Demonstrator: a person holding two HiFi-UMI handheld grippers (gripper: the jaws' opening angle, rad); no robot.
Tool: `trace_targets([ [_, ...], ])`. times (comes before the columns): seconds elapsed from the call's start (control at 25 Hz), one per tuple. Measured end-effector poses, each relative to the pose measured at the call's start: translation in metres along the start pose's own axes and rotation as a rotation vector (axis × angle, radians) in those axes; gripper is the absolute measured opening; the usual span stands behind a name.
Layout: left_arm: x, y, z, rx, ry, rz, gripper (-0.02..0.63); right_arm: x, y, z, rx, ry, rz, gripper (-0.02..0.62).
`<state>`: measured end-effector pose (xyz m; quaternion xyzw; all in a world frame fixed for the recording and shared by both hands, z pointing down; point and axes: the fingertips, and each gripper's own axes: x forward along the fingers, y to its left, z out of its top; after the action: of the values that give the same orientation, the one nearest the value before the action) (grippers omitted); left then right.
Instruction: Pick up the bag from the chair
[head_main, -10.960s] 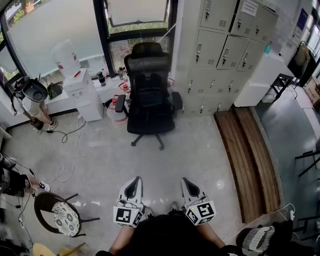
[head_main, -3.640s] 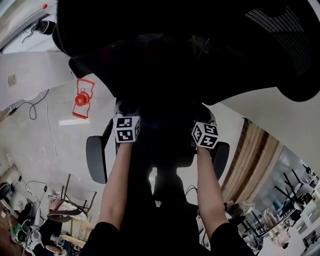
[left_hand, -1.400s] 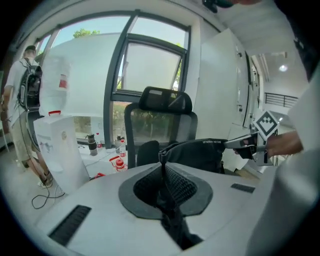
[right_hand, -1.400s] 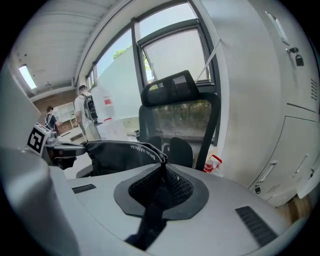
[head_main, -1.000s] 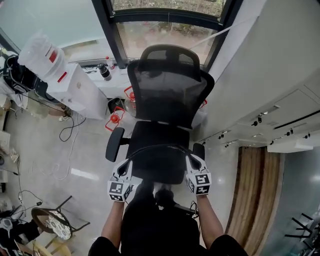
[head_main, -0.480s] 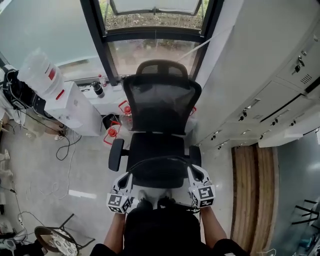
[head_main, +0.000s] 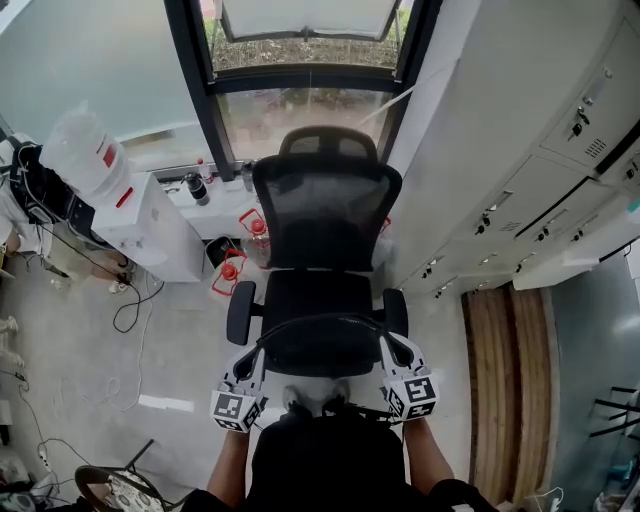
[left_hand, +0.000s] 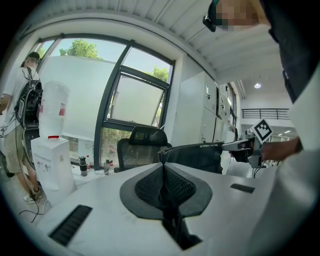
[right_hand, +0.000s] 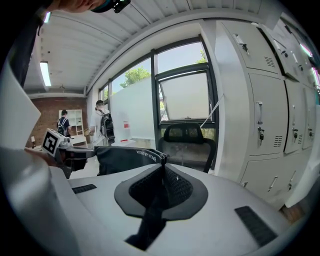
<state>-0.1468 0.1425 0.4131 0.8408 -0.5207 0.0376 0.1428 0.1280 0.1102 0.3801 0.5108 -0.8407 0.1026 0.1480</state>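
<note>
A black bag (head_main: 320, 352) hangs stretched between my two grippers, just in front of the black mesh office chair (head_main: 325, 215) and off its seat. My left gripper (head_main: 257, 347) is shut on the bag's left end, and my right gripper (head_main: 389, 343) is shut on its right end. In the left gripper view the pads (left_hand: 150, 186) pinch dark fabric, and the bag (left_hand: 196, 156) runs off to the right gripper. The right gripper view mirrors this, with its pads (right_hand: 176, 187) closed on fabric and the bag (right_hand: 125, 157) reaching left. Behind it stands the chair (right_hand: 190, 141).
A white water dispenser (head_main: 150, 222) with a bottle (head_main: 85, 150) stands left of the chair, with red items (head_main: 232, 270) and cables on the floor nearby. Grey lockers (head_main: 560, 170) line the right side. A person with a backpack (left_hand: 22, 107) stands at far left. A window is behind the chair.
Earlier my grippers were down at the chair seat. Over the last second the chair has drawn slightly away, and the bag stays held between both grippers.
</note>
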Motion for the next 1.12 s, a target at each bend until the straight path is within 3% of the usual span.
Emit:
trace_targets([
  [0.44,-0.018,0.006,-0.019,-0.034,0.028,-0.014,0.006,-0.01,0.019,-0.015,-0.006,0.041,0.009,0.013],
  [1.12,-0.014,0.007,-0.019,-0.041,0.025,-0.003,0.005,-0.008,0.017,-0.008,-0.027,0.037,0.017,0.012],
])
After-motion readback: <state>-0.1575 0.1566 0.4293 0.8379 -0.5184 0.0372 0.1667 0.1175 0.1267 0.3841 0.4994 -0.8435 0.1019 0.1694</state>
